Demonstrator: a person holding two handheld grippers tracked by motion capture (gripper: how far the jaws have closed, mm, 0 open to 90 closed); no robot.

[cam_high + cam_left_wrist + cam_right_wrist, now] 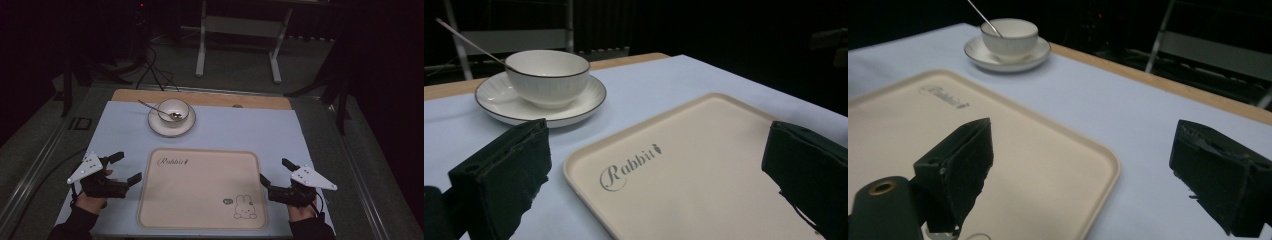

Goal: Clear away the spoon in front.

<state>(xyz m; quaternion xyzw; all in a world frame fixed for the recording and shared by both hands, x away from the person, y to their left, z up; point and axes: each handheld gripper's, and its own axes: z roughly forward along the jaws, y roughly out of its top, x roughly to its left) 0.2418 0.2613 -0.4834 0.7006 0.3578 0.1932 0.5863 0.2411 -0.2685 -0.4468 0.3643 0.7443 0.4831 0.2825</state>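
Two black handheld grippers, dark sleeves behind.
Left gripper [123, 167] and right gripper [274, 171]: matte black blocky jaws, grey three-cornered plate with dark dots on top, thin black cable trailing behind, round brass-ringed hole behind right jaw.

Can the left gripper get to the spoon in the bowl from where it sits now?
Probably yes. The left gripper rests open on the blue mat beside the tray, and only bare mat lies between it and the bowl. The spoon handle leans out over the bowl's left rim, toward that side.
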